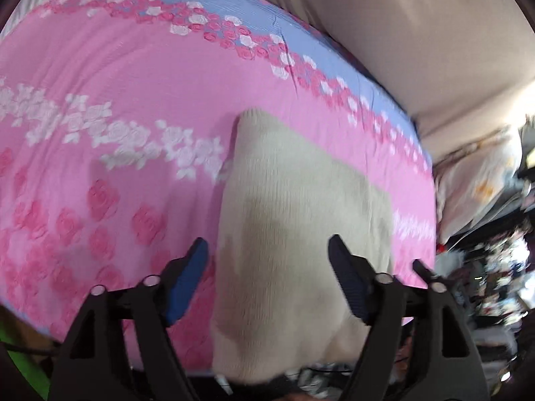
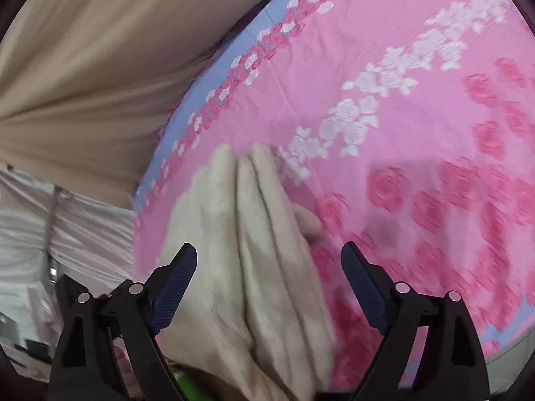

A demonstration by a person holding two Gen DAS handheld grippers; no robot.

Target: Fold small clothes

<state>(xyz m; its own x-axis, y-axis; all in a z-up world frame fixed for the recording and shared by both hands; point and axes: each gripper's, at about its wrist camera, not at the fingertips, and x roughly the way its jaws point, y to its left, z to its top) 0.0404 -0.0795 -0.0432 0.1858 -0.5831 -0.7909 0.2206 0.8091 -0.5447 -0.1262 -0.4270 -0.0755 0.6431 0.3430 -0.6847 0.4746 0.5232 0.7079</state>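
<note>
Clearly both the left gripper [image 1: 267, 254] and right gripper [image 2: 269, 260] hover with jaws spread wide, holding nothing, above the cream knit garment [image 1: 294, 207] lying folded on the pink floral bed [image 1: 117, 67].

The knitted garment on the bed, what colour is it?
Cream-beige, plain; the knitted garment shows best in the left wrist view.

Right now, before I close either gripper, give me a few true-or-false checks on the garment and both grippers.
1. The cream knit garment lies on a pink floral bedspread. True.
2. The left gripper is shut on the garment. False: its jaws stand apart, gripping nothing.
3. The right gripper is open. True.
4. The garment is dark blue. False: it is cream.
5. The right wrist view shows the garment in several folds. True.
</note>
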